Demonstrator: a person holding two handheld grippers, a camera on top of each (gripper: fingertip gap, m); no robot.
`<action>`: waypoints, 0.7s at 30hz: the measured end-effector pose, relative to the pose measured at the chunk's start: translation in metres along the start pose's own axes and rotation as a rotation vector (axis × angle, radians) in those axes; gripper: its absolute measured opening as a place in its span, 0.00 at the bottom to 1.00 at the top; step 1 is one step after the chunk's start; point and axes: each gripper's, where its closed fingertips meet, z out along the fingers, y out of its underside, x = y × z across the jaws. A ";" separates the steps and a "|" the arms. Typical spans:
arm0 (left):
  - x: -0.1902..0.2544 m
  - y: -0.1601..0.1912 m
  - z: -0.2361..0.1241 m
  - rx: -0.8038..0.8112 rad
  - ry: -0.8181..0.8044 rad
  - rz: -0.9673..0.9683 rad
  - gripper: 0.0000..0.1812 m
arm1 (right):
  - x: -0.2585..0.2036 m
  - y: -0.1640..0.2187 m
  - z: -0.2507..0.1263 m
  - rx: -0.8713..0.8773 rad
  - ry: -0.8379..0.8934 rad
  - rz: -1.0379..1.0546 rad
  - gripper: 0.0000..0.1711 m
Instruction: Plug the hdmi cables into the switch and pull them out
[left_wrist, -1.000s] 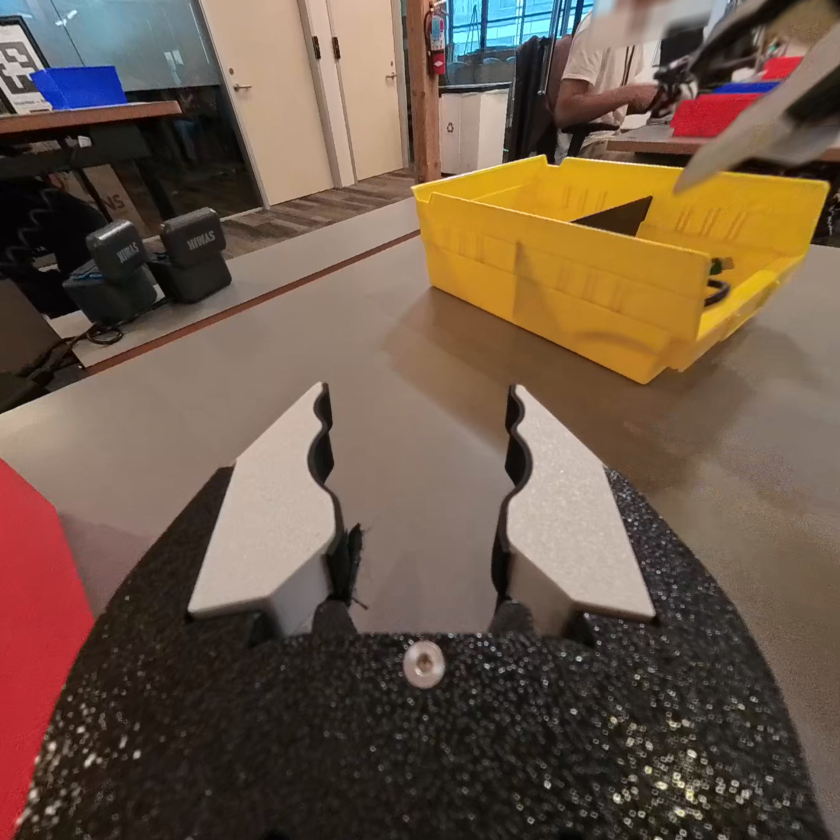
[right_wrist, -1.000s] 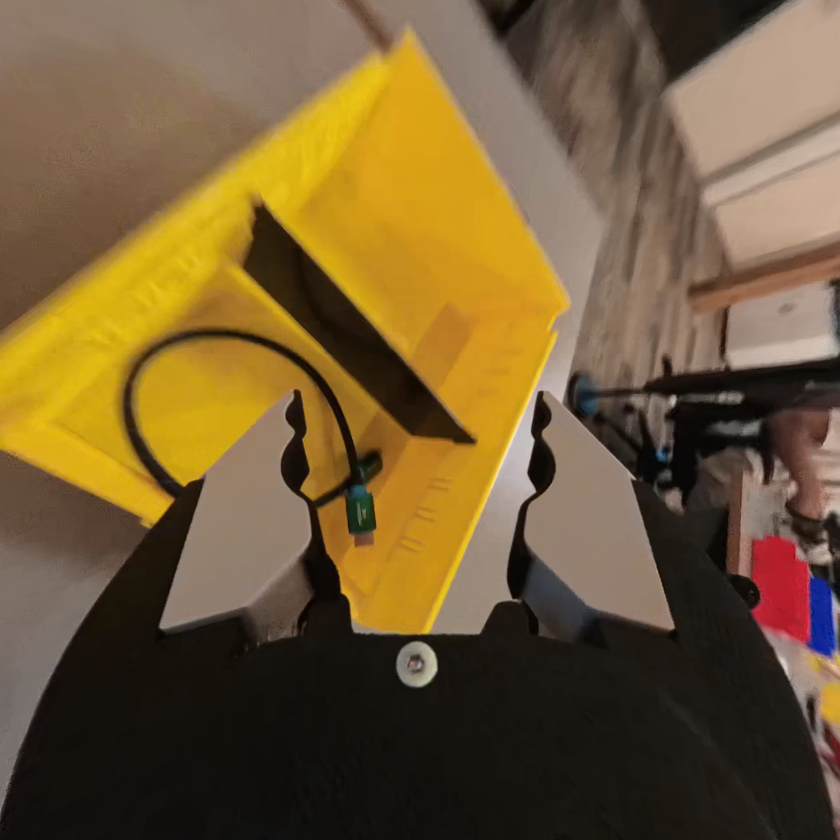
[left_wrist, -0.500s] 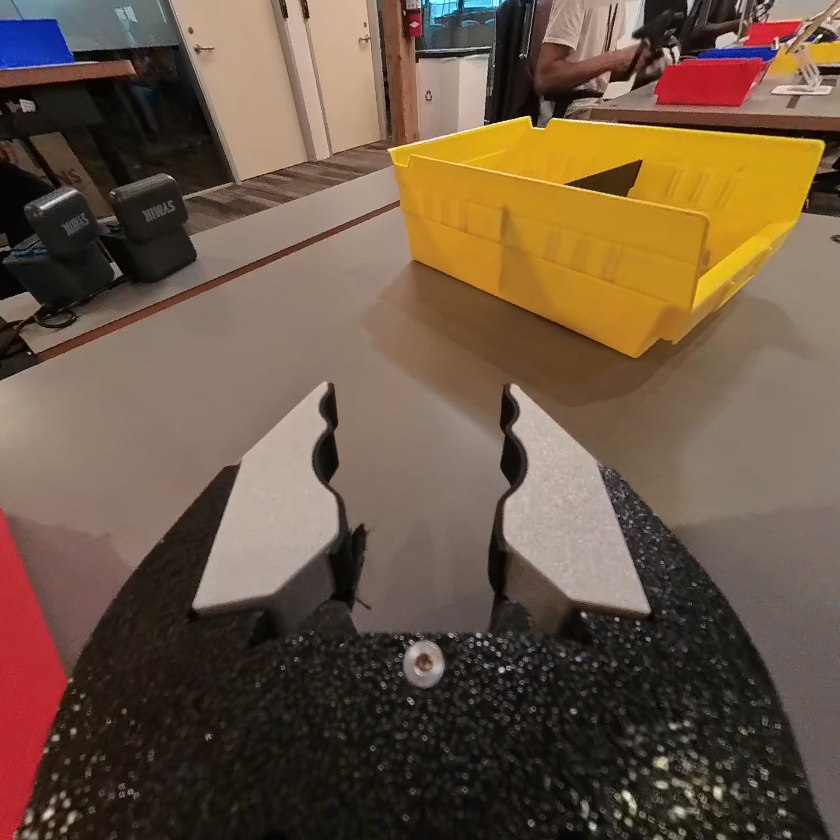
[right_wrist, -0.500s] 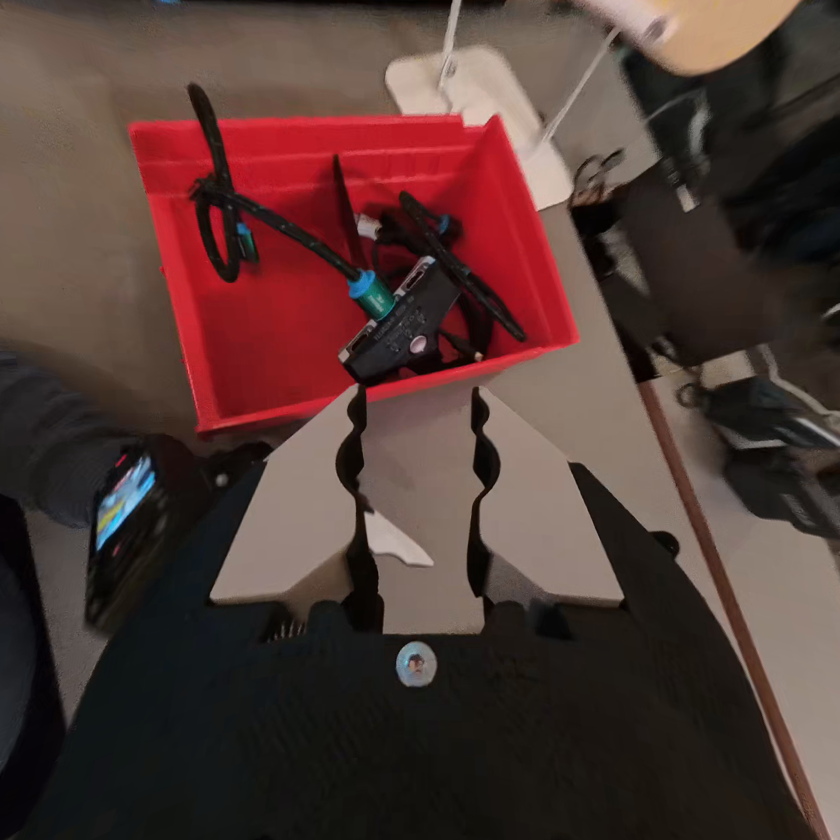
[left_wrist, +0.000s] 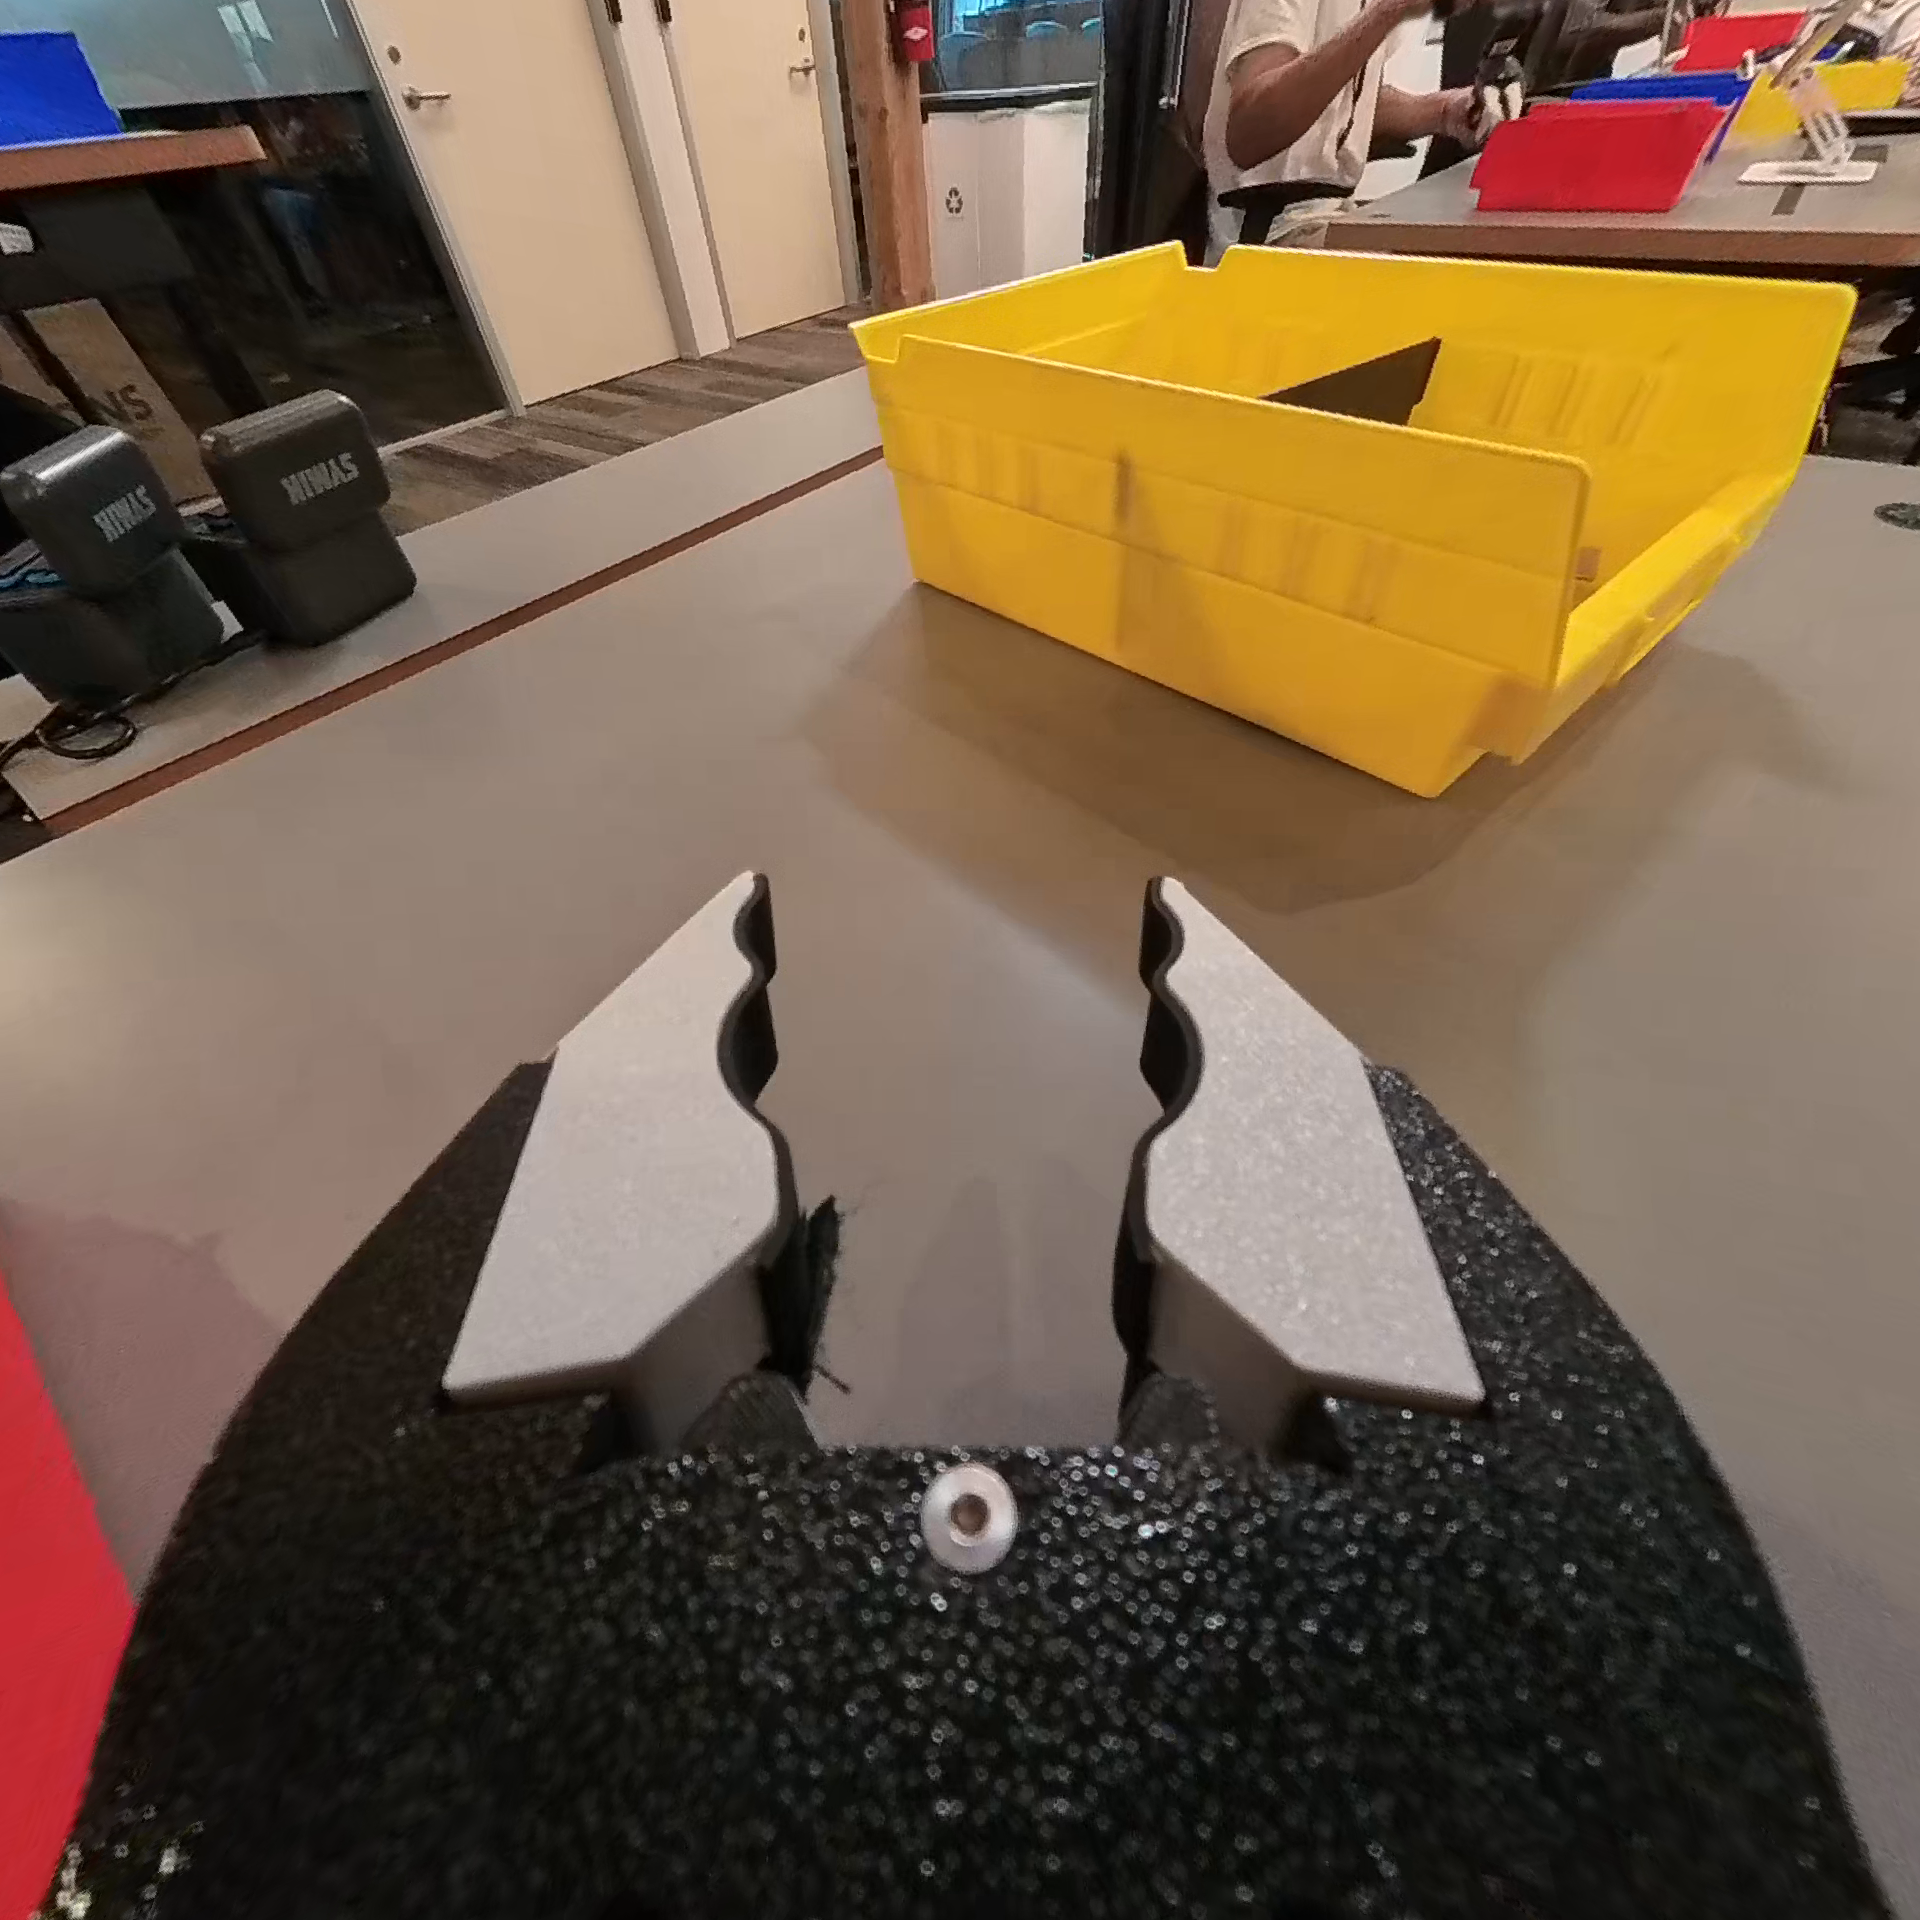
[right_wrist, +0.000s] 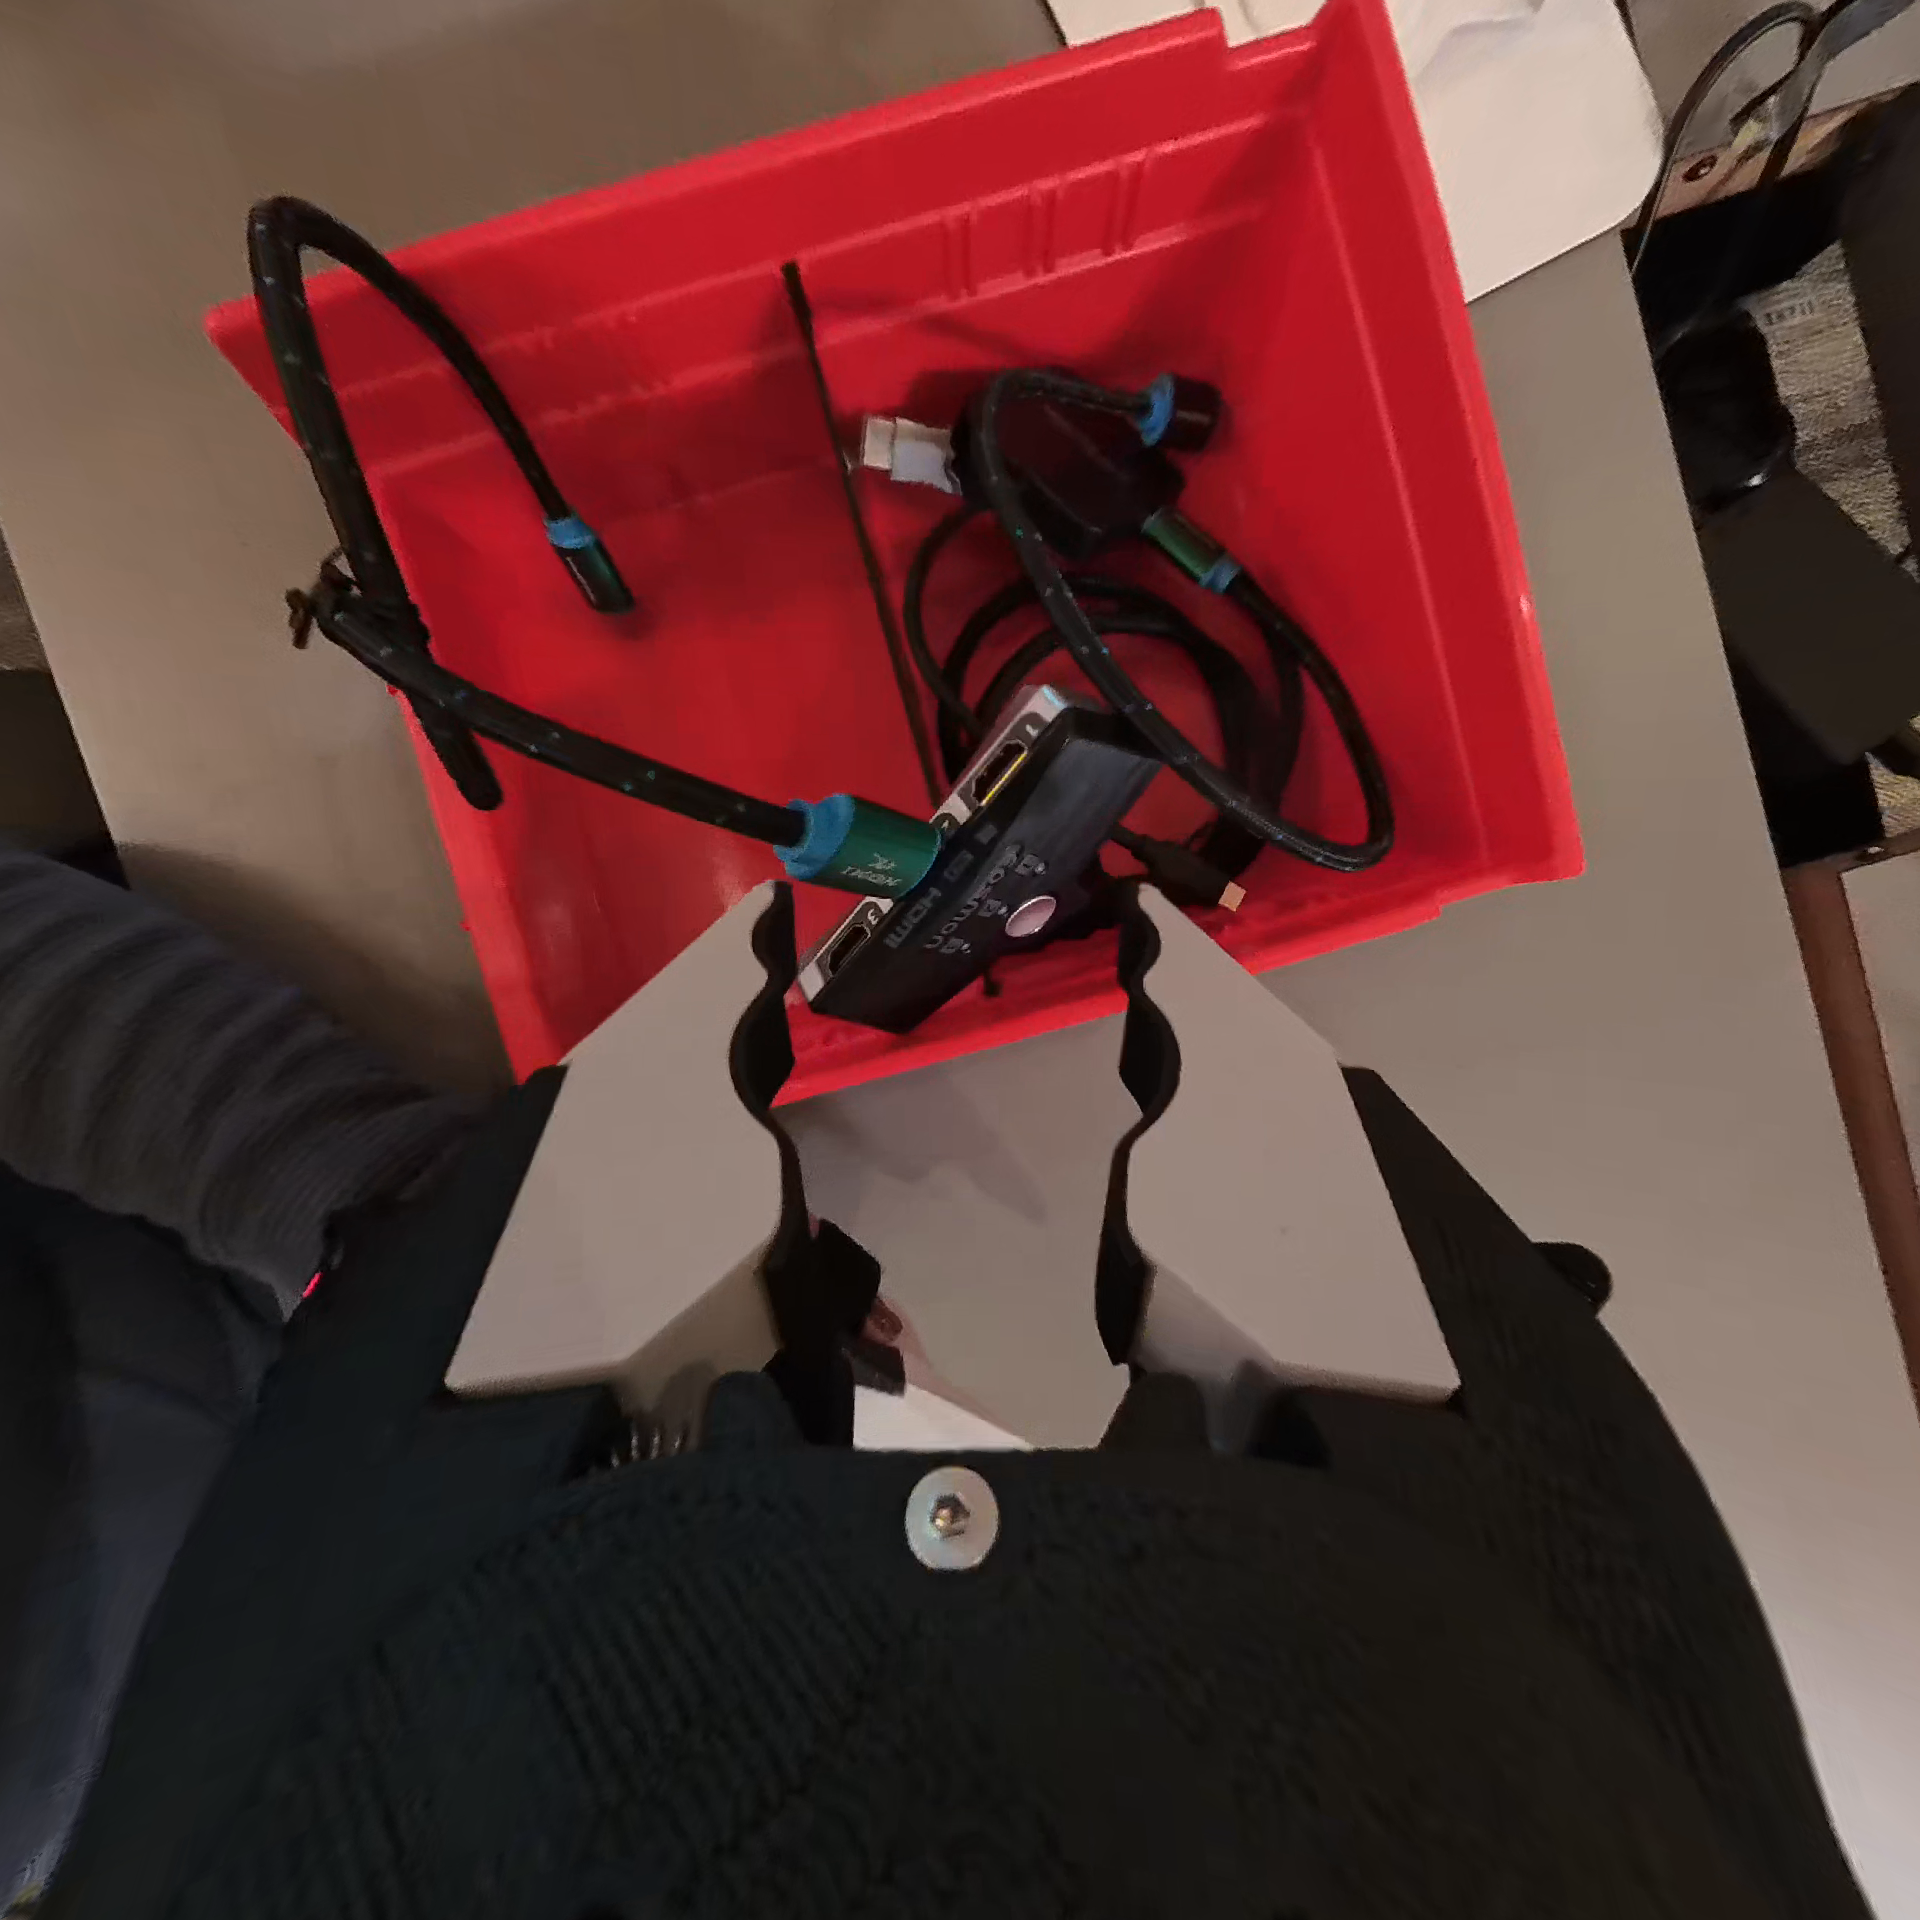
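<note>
Your right gripper (right_wrist: 951, 909) hangs empty and spread just above the HDMI switch (right_wrist: 977, 873), which lies in the near corner of the red bin (right_wrist: 1403, 582), long axis running diagonally away to your right. A green-shelled cable plug (right_wrist: 857, 857) seems seated in the switch's left edge, though the angle leaves that uncertain. Your left gripper (left_wrist: 956, 914), also spread and empty, points away toward a yellow bin (left_wrist: 1247, 582), so the right is nearer.

Left wrist view sits low over the table (left_wrist: 416, 935) — facing the yellow bin (left_wrist: 1247, 582). Right wrist view looks steeply down, close, into the red bin (right_wrist: 1434, 623) — no overlap but the tabletop.
</note>
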 end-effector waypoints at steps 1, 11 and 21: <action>-0.002 0.001 -0.001 -0.006 -0.011 -0.001 0.37 | -0.001 0.002 0.000 -0.006 0.004 -0.008 0.37; 0.012 -0.052 -0.071 0.135 0.036 -0.054 0.20 | 0.020 0.001 -0.087 0.172 0.169 -0.033 0.36; -0.113 -0.019 -0.154 -0.100 -0.355 -0.351 0.34 | 0.008 0.022 -0.171 0.578 0.465 -0.070 0.35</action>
